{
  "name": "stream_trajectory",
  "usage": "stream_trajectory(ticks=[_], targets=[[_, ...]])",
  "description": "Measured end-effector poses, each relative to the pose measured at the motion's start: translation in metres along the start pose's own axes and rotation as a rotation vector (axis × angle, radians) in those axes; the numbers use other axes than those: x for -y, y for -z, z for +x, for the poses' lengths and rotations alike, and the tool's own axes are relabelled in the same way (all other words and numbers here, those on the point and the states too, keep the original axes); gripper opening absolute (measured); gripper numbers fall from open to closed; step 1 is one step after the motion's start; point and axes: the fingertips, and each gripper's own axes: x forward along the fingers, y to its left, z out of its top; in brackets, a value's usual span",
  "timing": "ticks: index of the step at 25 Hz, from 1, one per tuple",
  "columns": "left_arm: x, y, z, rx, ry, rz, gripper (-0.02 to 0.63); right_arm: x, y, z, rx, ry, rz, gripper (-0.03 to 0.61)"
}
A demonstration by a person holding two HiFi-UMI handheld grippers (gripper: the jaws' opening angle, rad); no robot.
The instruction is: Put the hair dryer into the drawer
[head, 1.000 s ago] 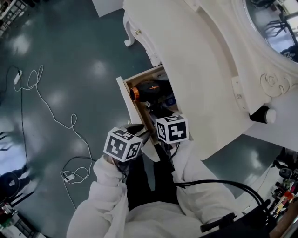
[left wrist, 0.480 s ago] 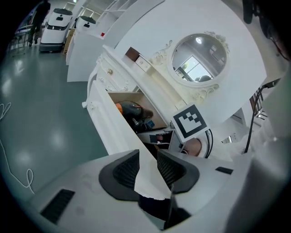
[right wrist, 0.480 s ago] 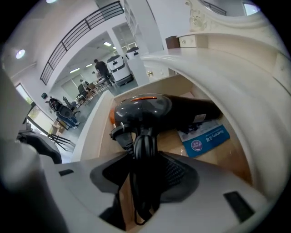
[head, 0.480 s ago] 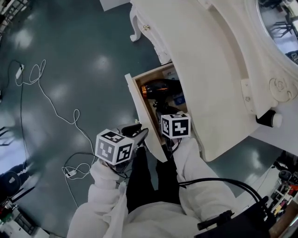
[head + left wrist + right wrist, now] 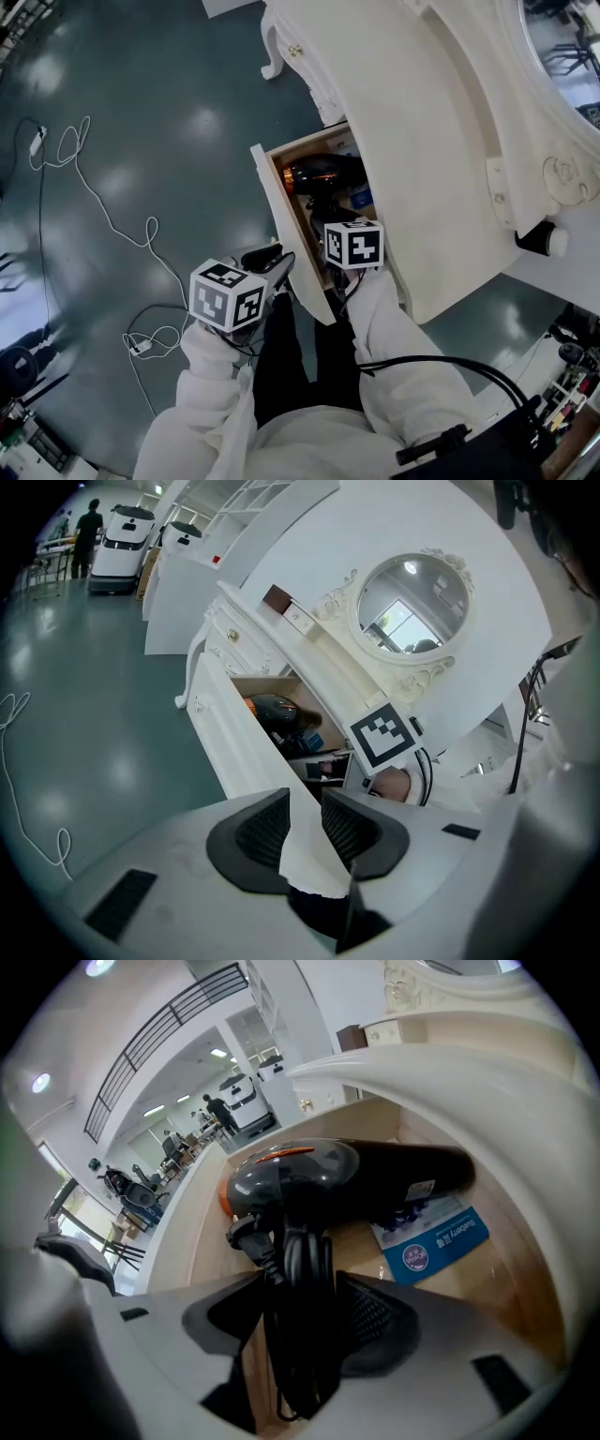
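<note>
The right gripper [image 5: 302, 1314] is clasping the hair dryer [image 5: 319, 1180] by its black handle. The cord is wound along that handle, and both pads are lying against the bundle. Its jaws have just been opening a little, yet the handle is staying between them. The dryer's dark body is lying across the wooden bottom of the open drawer [image 5: 234, 728], partly over a blue booklet [image 5: 436, 1241]. The left gripper is reaching in at the near end of the drawer's white front. Its jaws have just been closing, and the panel's edge is now filling the narrow gap between the pads. Compared with a second ago, the right gripper's marker cube is sitting deeper in the drawer opening and looking smaller, so that hand has been sinking. The left cube has been drifting slightly away from it, and the gap between the two is widening. The dryer was already inside the drawer then. Beyond, the white dressing surface [image 5: 412, 141] is overhanging the drawer, and a white cable [image 5: 103, 211] is trailing over the green floor [image 5: 169, 84].
</note>
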Motion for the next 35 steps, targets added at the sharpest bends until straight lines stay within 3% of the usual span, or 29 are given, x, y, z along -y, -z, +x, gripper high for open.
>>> stream_trajectory(ticks=[9, 22, 28, 33, 35], targets=[[0.008, 0.001, -0.004, 0.034, -0.013, -0.005, 0.103, 0.003, 0.0, -0.006, 0.044, 0.037, -0.006, 0.298], [0.021, -0.017, -0.019, 0.146, -0.044, -0.027, 0.094, -0.016, -0.01, -0.058, 0.122, 0.004, -0.067, 0.307], [0.025, -0.037, -0.049, 0.281, -0.101, -0.019, 0.074, -0.03, -0.024, -0.107, 0.201, 0.019, -0.122, 0.305], [0.037, -0.072, -0.078, 0.436, -0.16, 0.031, 0.061, -0.037, -0.056, -0.162, 0.357, 0.018, -0.102, 0.302], [0.045, -0.085, -0.088, 0.471, -0.18, 0.071, 0.06, -0.037, -0.069, -0.185, 0.429, 0.036, -0.087, 0.274]])
